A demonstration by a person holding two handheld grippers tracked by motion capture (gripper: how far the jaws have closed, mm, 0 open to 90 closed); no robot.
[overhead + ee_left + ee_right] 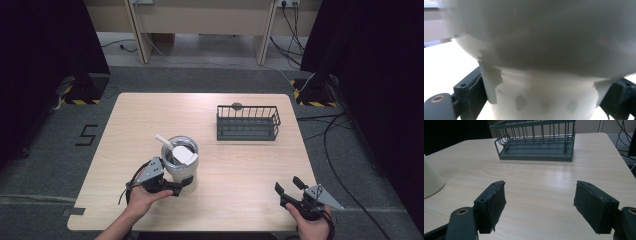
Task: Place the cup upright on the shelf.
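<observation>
High view: at the table's near edge, toward its right corner, the right tongs sit with their 2 jaws spread wide, nothing between them. Left of middle, near that same edge, the left tongs are clamped around the base of a white cup, which stands upright with a white straw leaning out. Farther back, toward the far right corner, stands a dark wire basket.
</observation>
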